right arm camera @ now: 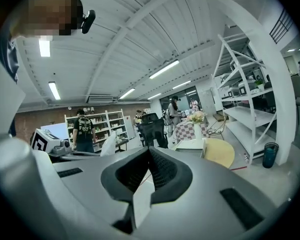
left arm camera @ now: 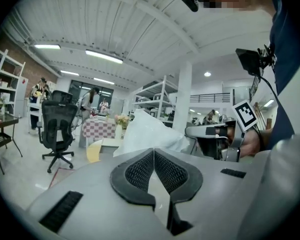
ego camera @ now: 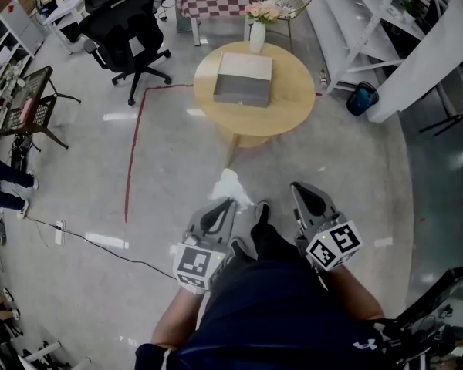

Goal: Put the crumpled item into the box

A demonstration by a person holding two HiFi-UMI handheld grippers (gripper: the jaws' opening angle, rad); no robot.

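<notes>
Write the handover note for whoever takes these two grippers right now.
Left gripper: shut on the white crumpled item, which sticks out past its tips.
Right gripper: jaws together, nothing between them.
Box: on the round wooden table ahead, near a vase of flowers. Whether its top is open cannot be told from here.
Done: the item is picked up and in hand.
Left: walk across to the table, then put the item into the box and let go.

The right gripper (right arm camera: 149, 150), fingers (right arm camera: 161, 168) together, faces a round table (right arm camera: 221, 154).
</notes>
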